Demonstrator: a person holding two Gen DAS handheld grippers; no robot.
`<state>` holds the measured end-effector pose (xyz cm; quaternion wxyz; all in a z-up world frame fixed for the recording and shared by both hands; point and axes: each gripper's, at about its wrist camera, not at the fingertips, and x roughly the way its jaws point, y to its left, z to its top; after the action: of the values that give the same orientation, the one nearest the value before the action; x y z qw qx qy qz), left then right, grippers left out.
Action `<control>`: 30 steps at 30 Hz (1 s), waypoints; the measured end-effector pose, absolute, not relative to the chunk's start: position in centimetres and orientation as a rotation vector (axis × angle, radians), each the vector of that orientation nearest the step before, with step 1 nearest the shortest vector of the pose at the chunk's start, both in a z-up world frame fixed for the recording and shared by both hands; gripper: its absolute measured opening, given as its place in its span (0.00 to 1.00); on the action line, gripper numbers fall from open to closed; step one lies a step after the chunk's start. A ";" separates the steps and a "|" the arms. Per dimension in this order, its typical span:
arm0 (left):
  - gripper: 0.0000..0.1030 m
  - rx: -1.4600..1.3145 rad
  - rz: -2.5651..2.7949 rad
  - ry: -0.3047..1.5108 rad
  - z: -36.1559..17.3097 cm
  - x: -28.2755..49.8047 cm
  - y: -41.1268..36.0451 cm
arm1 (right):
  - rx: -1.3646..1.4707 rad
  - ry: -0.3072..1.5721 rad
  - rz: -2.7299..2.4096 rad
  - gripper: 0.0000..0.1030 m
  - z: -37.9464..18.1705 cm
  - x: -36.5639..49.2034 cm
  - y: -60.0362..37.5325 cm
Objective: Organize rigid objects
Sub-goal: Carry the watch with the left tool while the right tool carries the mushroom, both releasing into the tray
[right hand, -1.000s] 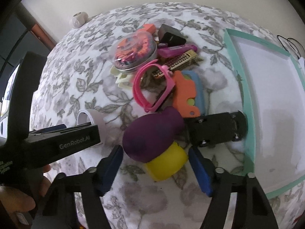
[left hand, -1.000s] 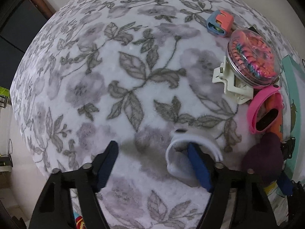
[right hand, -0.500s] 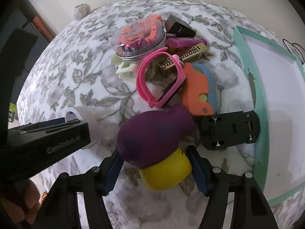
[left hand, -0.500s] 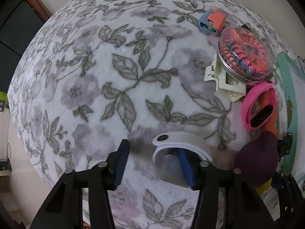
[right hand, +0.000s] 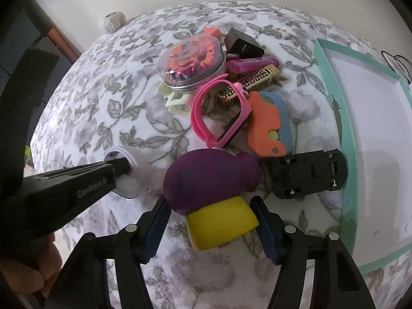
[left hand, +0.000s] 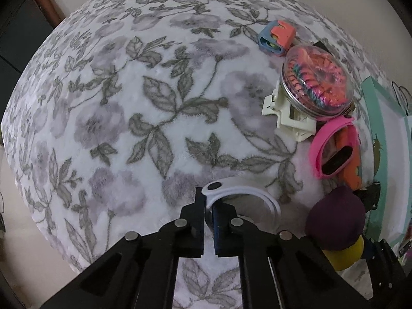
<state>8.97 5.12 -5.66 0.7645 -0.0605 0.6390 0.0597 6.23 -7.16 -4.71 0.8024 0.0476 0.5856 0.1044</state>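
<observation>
The left gripper point(left hand: 209, 207), which stood wide a second ago with one finger inside the white ring-shaped piece point(left hand: 247, 195), has just been closing and now pinches that piece's thin wall, one pad inside, one outside, the jaws almost pressed together. The ring itself lies on the flowered cloth point(left hand: 154, 103) where it lay before, slightly apart from the heap, so it looks gripped but not lifted. Beside it the right gripper point(right hand: 211, 228) hangs over the purple-and-yellow toy point(right hand: 211, 180); its jaws have just been closing a little and sit spread either side of the yellow end, close to it, though I cannot say for sure that the pads press on it yet. The rest of the heap, the round tin of coloured bands point(right hand: 191, 63), the pink watch strap point(right hand: 219, 113), the orange and blue piece point(right hand: 267, 126) and the black toy car point(right hand: 309, 172), lies untouched next to the bare teal-rimmed tray point(right hand: 347, 134). To my eye both hands are at the picking stage, with the tray the likely place for things to go.
</observation>
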 end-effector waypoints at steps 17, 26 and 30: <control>0.04 -0.249 0.161 1.290 -2.6 9.0 9.8 | 0.161 1.194 0.280 0.63 -1.9 5.3 -7.4; 0.04 -0.273 0.114 1.063 2.5 8.8 9.9 | 0.188 1.018 0.178 0.63 2.4 5.2 -10.2; 0.04 -0.282 0.064 1.002 4.0 8.6 7.7 | 0.199 0.966 0.090 0.63 3.4 5.7 -12.5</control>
<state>8.60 7.66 4.02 0.8672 -0.1346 0.4784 0.0304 5.70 -12.53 3.36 0.8798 0.0955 0.4636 0.0431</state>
